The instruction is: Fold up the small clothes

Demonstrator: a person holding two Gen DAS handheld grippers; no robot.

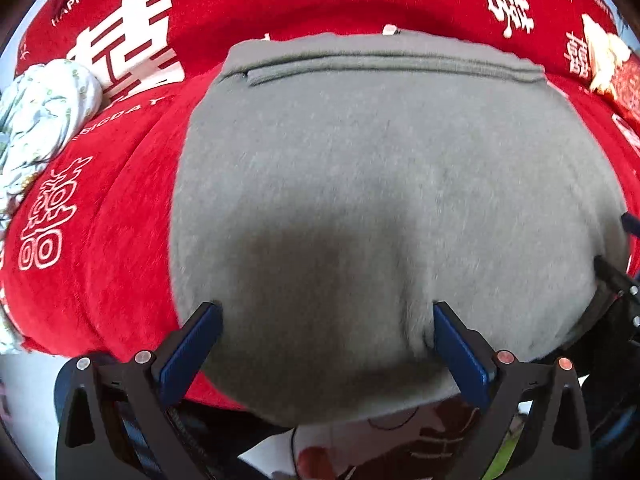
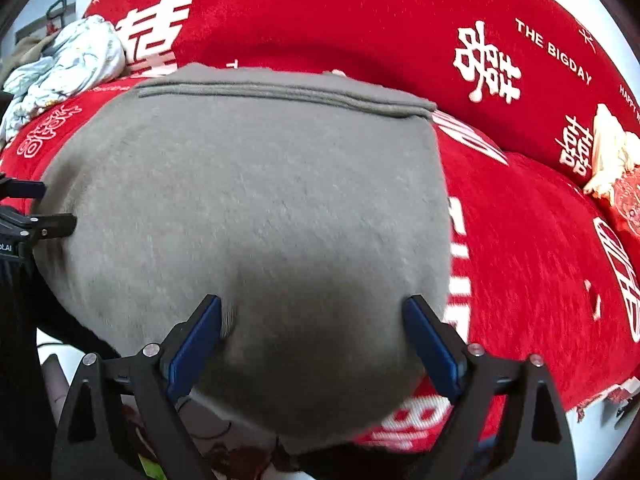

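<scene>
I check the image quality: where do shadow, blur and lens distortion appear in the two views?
Left wrist view: a dark shadow on the grey garment near the fingers, fisheye bulging, black corners. Right wrist view: a similar shadow on the garment, and smeared white lettering on the red cover near the bottom.

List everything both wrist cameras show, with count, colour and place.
garment: 1, grey, spread on the cover right ahead of both tools, hem band at the far edge.
cover: 1, red with white characters and lettering, under and around the garment.
bundle: 1, pale printed cloth, crumpled, far left on the cover.
cream item: 1, cream, far right on the cover; what it is cannot be told.
left tool: 1, black with blue pads, jaws open, over the garment's near edge.
right tool: 1, black with blue pads, jaws open, over the garment's near edge, right of the left tool.
</scene>
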